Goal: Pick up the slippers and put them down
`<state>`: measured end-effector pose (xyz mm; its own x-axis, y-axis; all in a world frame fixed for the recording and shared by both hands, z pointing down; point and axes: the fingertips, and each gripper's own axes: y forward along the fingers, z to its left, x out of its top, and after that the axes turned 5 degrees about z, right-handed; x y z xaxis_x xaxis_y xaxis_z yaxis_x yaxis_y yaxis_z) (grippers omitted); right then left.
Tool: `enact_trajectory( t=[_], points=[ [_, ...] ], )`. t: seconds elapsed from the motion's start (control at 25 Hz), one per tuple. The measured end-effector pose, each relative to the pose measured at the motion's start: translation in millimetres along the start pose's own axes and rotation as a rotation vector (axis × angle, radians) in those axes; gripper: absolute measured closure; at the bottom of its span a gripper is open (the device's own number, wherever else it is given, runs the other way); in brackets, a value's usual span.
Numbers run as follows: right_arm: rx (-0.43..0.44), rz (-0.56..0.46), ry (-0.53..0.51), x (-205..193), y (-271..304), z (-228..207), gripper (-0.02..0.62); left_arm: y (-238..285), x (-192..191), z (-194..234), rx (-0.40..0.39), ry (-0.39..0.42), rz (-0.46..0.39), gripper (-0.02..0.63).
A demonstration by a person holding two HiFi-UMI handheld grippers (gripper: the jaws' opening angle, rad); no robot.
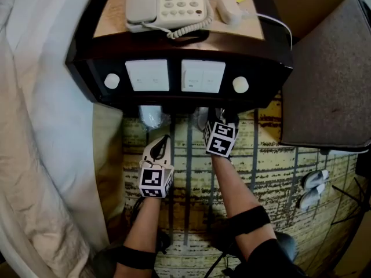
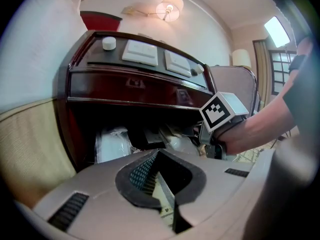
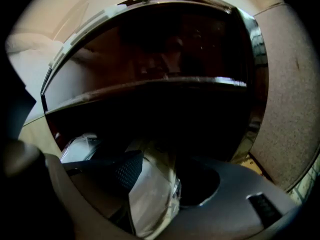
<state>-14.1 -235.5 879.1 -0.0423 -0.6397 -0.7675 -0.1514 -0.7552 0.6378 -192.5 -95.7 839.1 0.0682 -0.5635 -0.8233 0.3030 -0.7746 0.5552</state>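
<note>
The right hand-held gripper (image 1: 213, 119) is sitting released around the wrapped slipper (image 3: 150, 199) under the nightstand (image 1: 264, 62), the left hand-held gripper (image 1: 159, 143) is hanging clenched and empty, and a shallow bite is risking pinching only slick wrap, which could slip.

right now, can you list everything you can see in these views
dark wooden nightstand: one, dark brown, top centre
white corded telephone: one, white, on nightstand
white switch plates: two, white, nightstand front
clear-wrapped white slipper packs: at least two, white, shelf under nightstand
white bed linen: one, white, left
grey upholstered seat: one, grey-brown, right
patterned yellow carpet: one, yellow-beige, floor
left tool: one, pale, shut, empty
right tool: one, grey, open, slipper pack between its jaws
</note>
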Motion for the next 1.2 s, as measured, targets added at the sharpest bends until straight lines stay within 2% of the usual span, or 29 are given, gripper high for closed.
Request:
enact_trajectory(
  t=[0.16, 0.24, 0.32, 0.4, 0.44, 0.48, 0.64, 0.8, 1.0, 1.2],
  points=[
    [0.007, 0.045, -0.011, 3, -27, 6, 0.353, -15, 15, -7, -0.009, -0.014, 0.019, 0.603],
    [0.023, 0.068, -0.001, 2, -50, 6, 0.374, -32, 24, -12, -0.009, -0.016, 0.04, 0.603],
    [0.054, 0.097, 0.012, 3, -80, 5, 0.42, -57, 39, -22, -0.017, -0.016, 0.067, 0.603],
    [0.089, 0.118, 0.02, 19, -116, 7, 0.514, -88, 61, -30, -0.022, -0.013, 0.093, 0.603],
    [0.106, 0.122, 0.02, 32, -136, 8, 0.572, -103, 74, -34, -0.025, -0.012, 0.104, 0.603],
    [0.124, 0.122, 0.016, 48, -155, 8, 0.594, -118, 88, -39, -0.031, -0.013, 0.115, 0.603],
    [0.18, 0.144, -0.015, 108, -240, 6, 0.594, -185, 150, -57, -0.057, -0.002, 0.153, 0.603],
    [0.234, 0.133, -0.019, 192, -340, -2, 0.594, -265, 233, -79, -0.086, 0.019, 0.175, 0.603],
    [0.297, 0.069, -0.064, 298, -453, -5, 0.594, -353, 338, -90, -0.076, 0.06, 0.118, 0.603],
    [0.364, 0.038, -0.117, 364, -543, -2, 0.594, -421, 414, -110, -0.078, 0.061, 0.072, 0.603]
  ],
)
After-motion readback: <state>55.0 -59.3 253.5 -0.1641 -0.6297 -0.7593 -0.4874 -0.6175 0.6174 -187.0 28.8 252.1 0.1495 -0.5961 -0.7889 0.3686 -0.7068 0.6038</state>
